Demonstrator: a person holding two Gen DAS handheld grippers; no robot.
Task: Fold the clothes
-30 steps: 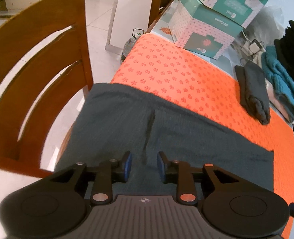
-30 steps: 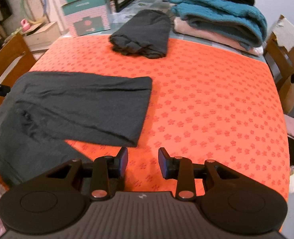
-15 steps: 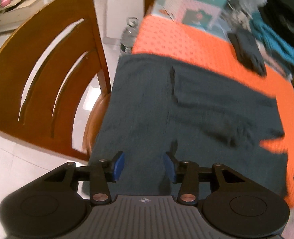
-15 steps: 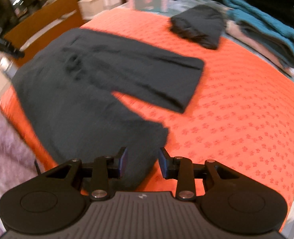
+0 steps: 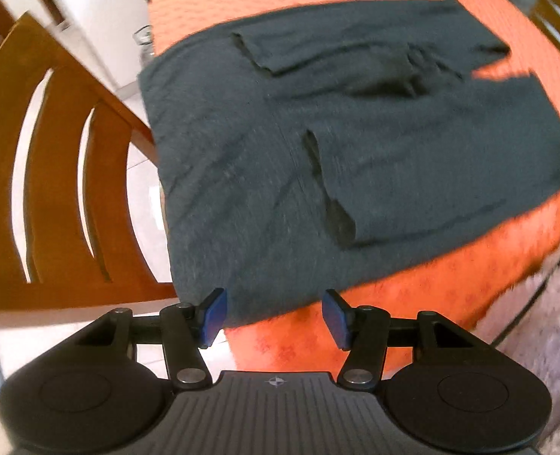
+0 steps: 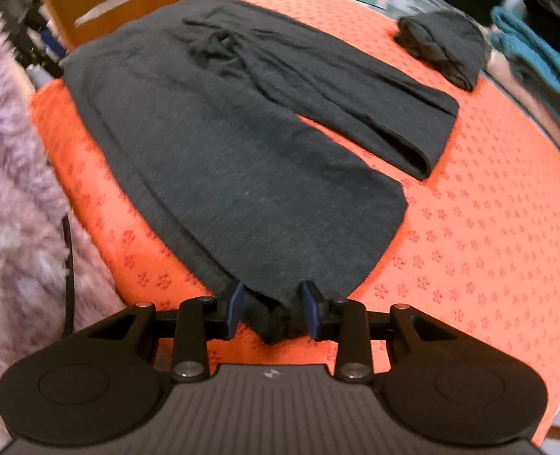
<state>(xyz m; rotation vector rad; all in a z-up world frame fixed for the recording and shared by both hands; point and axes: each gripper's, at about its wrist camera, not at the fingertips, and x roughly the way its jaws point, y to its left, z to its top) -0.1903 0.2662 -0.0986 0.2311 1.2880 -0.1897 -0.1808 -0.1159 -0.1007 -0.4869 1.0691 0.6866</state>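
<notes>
An orange cloth (image 6: 488,227) is covering the table, and dark trousers (image 6: 242,159) are lying spread across its near left part. The step appears to be taking hold for a fold. The left gripper (image 5: 272,316), jaws opening and empty, is hanging over the trousers' near corner; the right gripper (image 6: 270,309) is straddling the near hem, released. Next, both likely need to clench on fabric.
</notes>
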